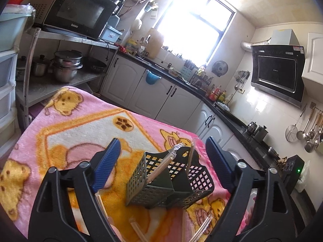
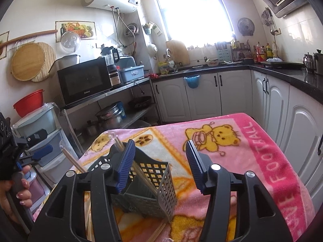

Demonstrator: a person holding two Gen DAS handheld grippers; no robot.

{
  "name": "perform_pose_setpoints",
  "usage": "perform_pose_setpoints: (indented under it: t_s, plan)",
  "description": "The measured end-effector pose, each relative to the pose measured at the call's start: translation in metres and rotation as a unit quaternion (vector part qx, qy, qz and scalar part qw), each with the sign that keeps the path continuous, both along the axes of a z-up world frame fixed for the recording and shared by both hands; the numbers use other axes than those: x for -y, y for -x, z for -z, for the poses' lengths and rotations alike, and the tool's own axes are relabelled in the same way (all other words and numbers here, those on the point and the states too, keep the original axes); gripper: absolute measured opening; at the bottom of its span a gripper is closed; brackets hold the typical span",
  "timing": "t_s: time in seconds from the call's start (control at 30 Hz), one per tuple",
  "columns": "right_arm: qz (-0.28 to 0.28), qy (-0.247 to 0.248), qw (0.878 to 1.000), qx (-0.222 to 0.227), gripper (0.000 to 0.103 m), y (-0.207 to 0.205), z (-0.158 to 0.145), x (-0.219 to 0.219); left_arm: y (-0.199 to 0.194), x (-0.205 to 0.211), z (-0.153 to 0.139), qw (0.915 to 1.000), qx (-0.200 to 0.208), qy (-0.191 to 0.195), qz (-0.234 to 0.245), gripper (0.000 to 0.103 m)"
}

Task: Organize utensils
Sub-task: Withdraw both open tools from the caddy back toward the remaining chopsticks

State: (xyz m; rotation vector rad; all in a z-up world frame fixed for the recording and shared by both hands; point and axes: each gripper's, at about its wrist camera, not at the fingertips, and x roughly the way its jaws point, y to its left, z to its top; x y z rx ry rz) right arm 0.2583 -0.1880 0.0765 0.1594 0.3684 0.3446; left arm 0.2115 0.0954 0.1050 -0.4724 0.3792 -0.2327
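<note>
A dark green perforated utensil caddy [image 1: 161, 189] stands on the pink bear-print blanket [image 1: 80, 125]. Wrapped chopsticks [image 1: 159, 169] lean in its compartments, and another pair [image 1: 189, 157] stands at its far side. My left gripper [image 1: 163, 141] is open wide, with its blue pads on either side of the caddy and off it. In the right wrist view the caddy [image 2: 149, 197] sits low and left, with chopsticks [image 2: 145, 179] slanting out of it. My right gripper [image 2: 160, 142] is open with nothing between its pads; its left finger overlaps the caddy's rim.
Loose wrapped chopsticks [image 1: 139, 232] lie on the blanket near me. A person's hand [image 2: 22, 193] grips the other tool at the left. A metal shelf with a microwave [image 2: 84, 80] and pots stands left of the table. White cabinets [image 2: 201, 96] run behind and to the right.
</note>
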Motion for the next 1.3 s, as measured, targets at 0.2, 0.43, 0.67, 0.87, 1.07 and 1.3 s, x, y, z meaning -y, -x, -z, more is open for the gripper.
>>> perform_pose_setpoints:
  t_s: [0.2,0.43,0.67,0.87,1.07,1.3]
  plan:
    - [-0.002,0.009,1.000,0.001,0.056,0.009,0.000,0.000,0.009,0.000,0.000,1.0000,0.004,0.001,-0.001,0.088]
    - [-0.007,0.016,1.000,0.000,0.059,0.021,0.003,0.003,0.022,0.002,0.002,0.9999,0.006,-0.006,-0.005,0.091]
    - [-0.012,0.026,1.000,-0.007,0.062,0.032,0.007,0.004,0.032,0.004,0.010,0.9999,-0.002,-0.010,-0.008,0.092]
    - [-0.016,0.037,0.999,-0.021,0.063,0.042,0.016,0.005,0.038,0.008,0.019,0.9997,-0.015,-0.016,-0.006,0.092]
    - [-0.027,0.047,0.998,-0.036,0.065,0.051,0.024,0.000,0.043,0.014,0.029,0.9993,-0.029,-0.026,-0.002,0.092]
    - [-0.042,0.057,0.996,-0.052,0.067,0.058,0.035,-0.006,0.049,0.024,0.044,0.9980,-0.046,-0.043,0.009,0.092]
